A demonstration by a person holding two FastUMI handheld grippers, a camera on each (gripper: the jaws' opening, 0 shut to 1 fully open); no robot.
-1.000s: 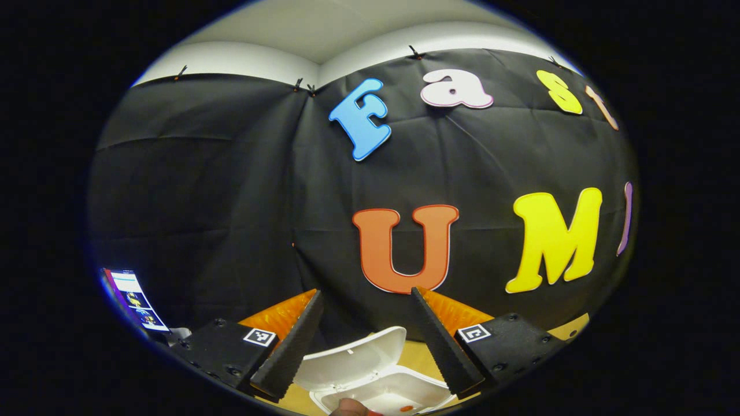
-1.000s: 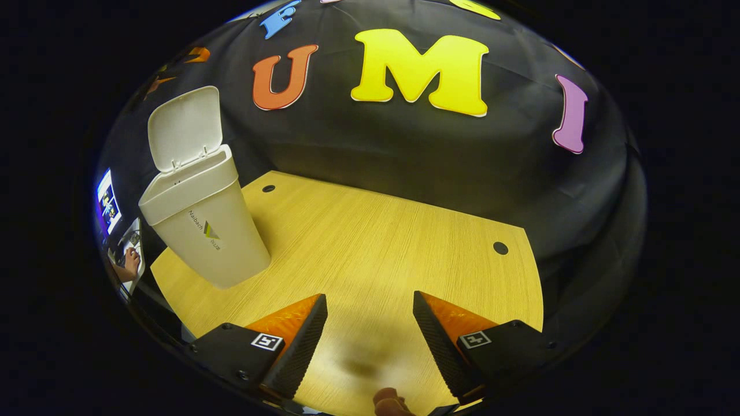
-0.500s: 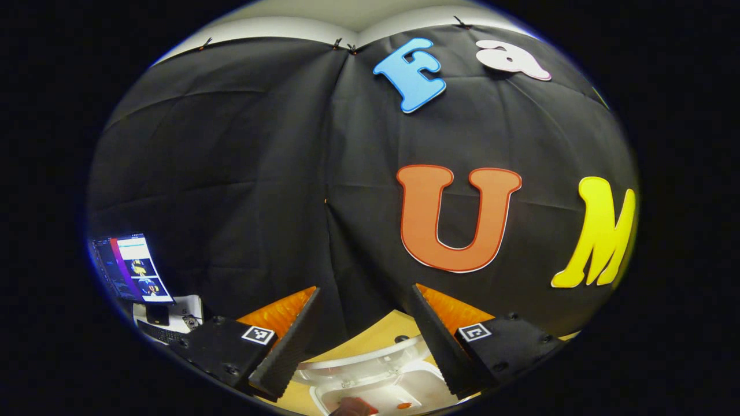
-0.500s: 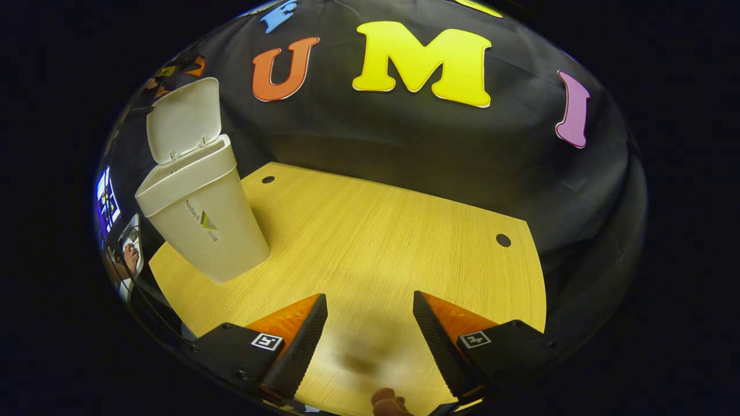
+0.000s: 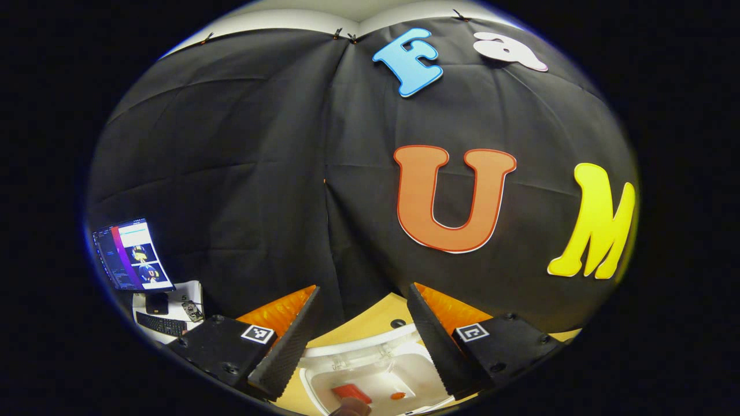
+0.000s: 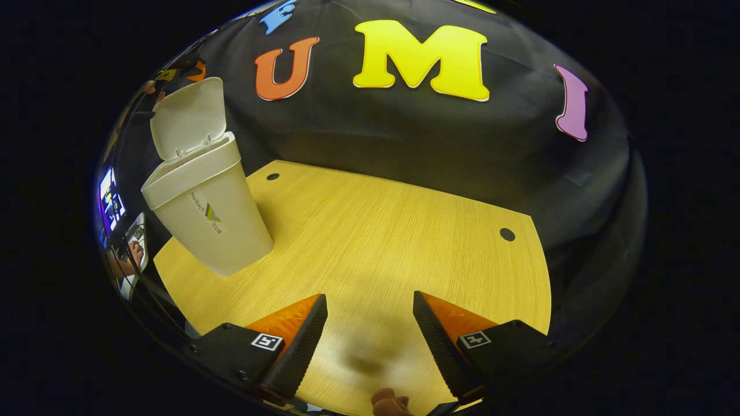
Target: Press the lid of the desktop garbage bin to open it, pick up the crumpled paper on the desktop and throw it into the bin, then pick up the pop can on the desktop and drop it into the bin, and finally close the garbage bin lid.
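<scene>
— The bin (image 6: 202,202) stands at the far left of the desk (image 6: 381,242), lid (image 6: 188,115) up. Which step?

— Closing, I judge: something red (image 5: 351,393) lies inside, under my left gripper (image 5: 358,335), fingers spread, holding nothing.

— And the right gripper (image 6: 370,341)?

— Spread too, over bare desk. Next I must push that lid down.

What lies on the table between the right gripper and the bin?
Nothing: in the right gripper view, the table is bare wood between the open right gripper and the bin.
</scene>
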